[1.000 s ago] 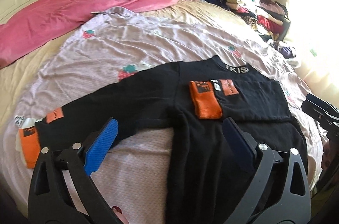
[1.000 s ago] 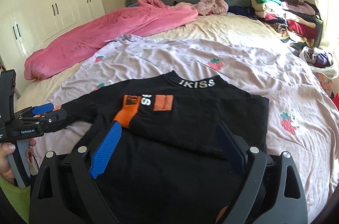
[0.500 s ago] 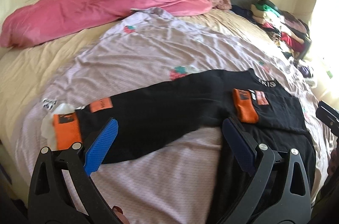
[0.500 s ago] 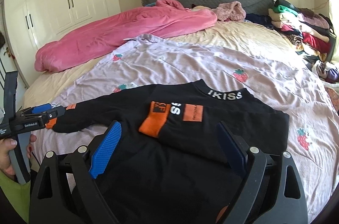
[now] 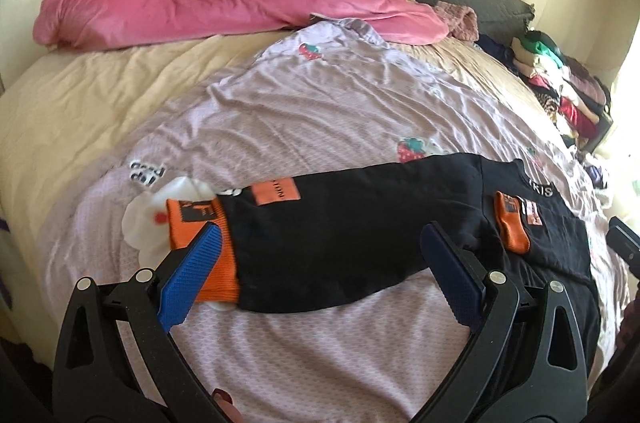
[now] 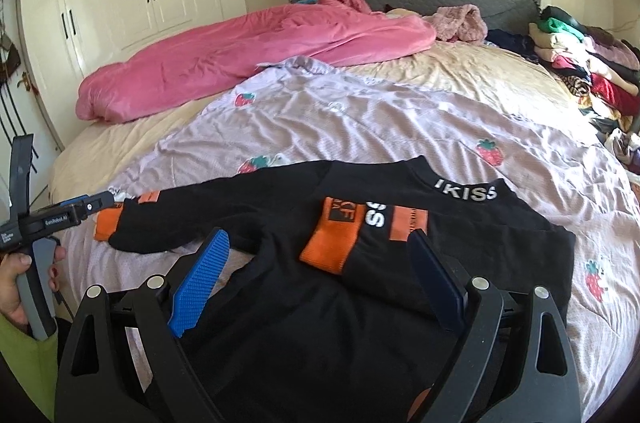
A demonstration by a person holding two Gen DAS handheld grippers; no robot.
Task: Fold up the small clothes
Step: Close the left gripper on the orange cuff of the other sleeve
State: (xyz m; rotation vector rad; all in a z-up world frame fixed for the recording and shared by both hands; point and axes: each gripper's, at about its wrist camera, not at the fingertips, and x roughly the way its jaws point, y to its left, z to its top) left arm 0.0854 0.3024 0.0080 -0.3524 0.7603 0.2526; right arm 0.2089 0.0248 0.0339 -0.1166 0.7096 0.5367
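- The black long-sleeved knit top with orange cuffs and orange patches (image 6: 280, 303) lies flat on the lilac strawberry-print bedspread (image 6: 360, 119), in the lower centre of the right wrist view.
- One sleeve is already folded across the chest; its orange ribbed cuff (image 6: 330, 243) rests just beside the white lettering, centre of that frame.
- The other sleeve (image 5: 340, 235) is stretched out flat on the spread, running across the middle of the left wrist view. Its orange cuff (image 5: 192, 219) sits at centre left, partly over a white printed patch.
- My left gripper (image 5: 320, 275) is spread wide and holds nothing; the blue pad (image 5: 190, 279) hovers over or at the outstretched cuff, contact not determinable.
- My right gripper (image 6: 320, 287) is also spread wide and empty, positioned above the body of the top.
- Progress, as judged: early to mid stage. One sleeve fold is complete.
- Remaining, as judged: pinch the outstretched cuff, fold that sleeve inward, then fold the body.
- A stack of mixed clothes (image 6: 580, 63) sits at the upper right, well apart.
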